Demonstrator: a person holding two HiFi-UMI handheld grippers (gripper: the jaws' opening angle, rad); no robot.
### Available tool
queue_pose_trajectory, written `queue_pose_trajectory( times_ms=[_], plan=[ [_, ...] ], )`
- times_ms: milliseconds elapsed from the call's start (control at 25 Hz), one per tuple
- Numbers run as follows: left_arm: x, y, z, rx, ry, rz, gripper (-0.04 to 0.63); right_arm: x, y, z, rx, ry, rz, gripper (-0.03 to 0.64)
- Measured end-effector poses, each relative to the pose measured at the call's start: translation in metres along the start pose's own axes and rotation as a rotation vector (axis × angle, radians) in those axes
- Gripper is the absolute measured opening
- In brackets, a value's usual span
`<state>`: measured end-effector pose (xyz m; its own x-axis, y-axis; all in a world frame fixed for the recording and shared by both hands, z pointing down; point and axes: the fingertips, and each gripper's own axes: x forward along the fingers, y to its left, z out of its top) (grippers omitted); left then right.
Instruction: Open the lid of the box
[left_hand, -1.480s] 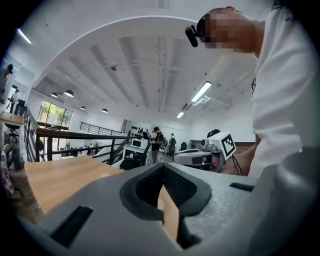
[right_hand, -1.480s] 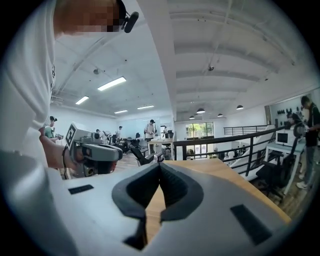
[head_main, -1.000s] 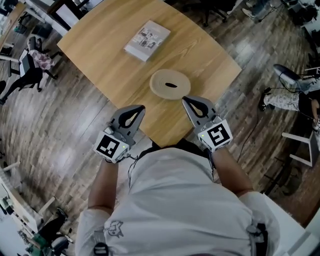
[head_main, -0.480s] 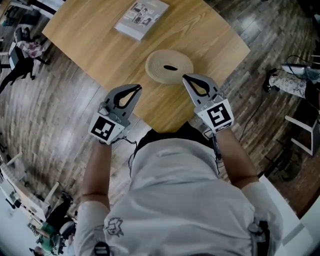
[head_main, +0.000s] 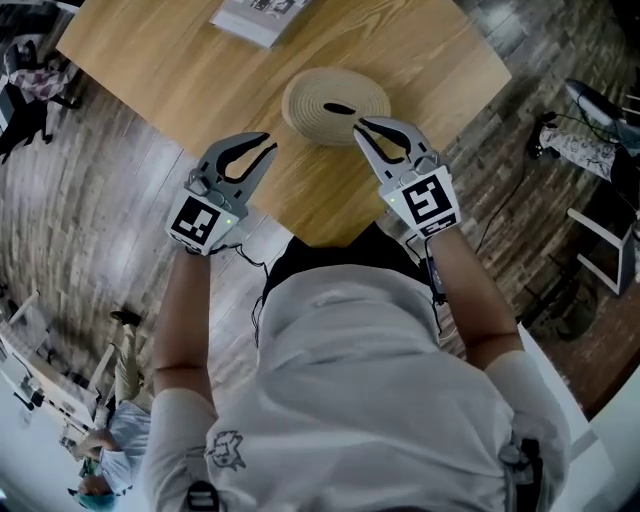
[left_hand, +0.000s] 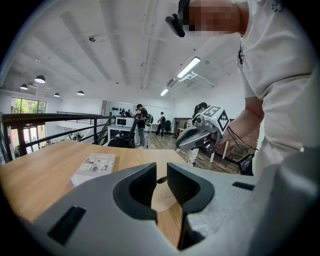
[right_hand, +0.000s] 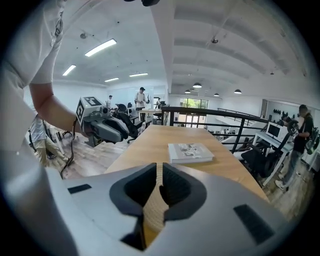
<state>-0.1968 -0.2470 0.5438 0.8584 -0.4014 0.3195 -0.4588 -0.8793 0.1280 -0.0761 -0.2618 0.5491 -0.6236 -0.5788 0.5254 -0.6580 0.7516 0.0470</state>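
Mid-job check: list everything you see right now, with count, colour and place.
table: one, light wood, in front of the person
box: one, round, beige, lid on, near the table's front edge
booklet: one, pale printed cover, far side of the table
left claw: one, grey, over the table left of the box, jaws opening, nothing between them
right claw: one, grey, tips at the box's near rim, jaws opening, nothing gripped
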Motion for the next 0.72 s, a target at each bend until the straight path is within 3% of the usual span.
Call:
queue_pose_trajectory(
  times_ms=[320,720],
  plan=[
    [0.028,0.017,-0.067,0.013,0.104,-0.044,0.156,0.025,-0.006,-0.034,-0.055,0.11,0.004,0.101],
    [0.06,0.03,-0.117,0.079,0.223,-0.136,0.253,0.07,-0.006,-0.062,-0.296,0.282,-0.028,0.137]
  ],
)
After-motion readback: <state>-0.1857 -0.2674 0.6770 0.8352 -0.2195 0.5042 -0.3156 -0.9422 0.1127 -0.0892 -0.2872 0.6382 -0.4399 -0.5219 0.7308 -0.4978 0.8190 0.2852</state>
